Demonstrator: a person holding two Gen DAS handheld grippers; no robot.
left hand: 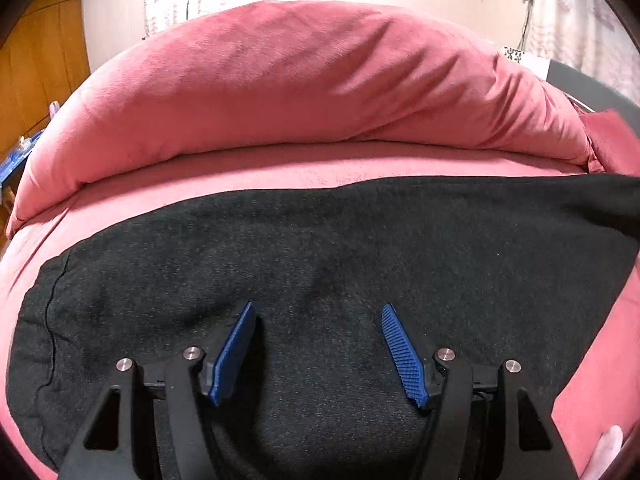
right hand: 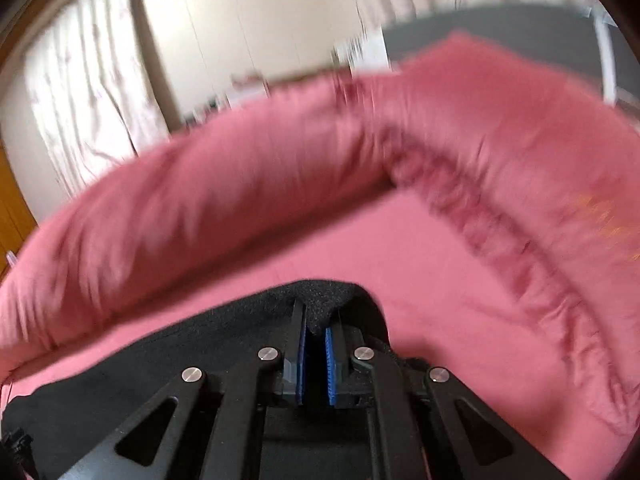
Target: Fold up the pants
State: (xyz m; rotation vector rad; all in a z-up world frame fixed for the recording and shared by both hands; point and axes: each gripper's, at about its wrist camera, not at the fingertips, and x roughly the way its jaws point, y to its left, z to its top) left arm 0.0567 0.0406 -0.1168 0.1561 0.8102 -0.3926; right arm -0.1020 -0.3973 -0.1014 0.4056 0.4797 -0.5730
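Black pants (left hand: pixel 320 256) lie spread on a pink bed sheet (left hand: pixel 280 176). My left gripper (left hand: pixel 318 312) is open, its blue pads (left hand: pixel 236 352) resting just above the black cloth with nothing between them. In the right wrist view, my right gripper (right hand: pixel 317 332) is shut on a fold of the black pants (right hand: pixel 326 296), which bunches up over the fingertips and is lifted off the sheet (right hand: pixel 440 288). The rest of the pants trails down and left under the gripper. That view is motion-blurred.
A thick rolled pink duvet (left hand: pixel 280 80) lies along the far side of the bed, bending round the right side (right hand: pixel 520 184). Behind are white curtains (right hand: pixel 88 80), a wooden door (left hand: pixel 36 60) and a grey headboard (right hand: pixel 480 28).
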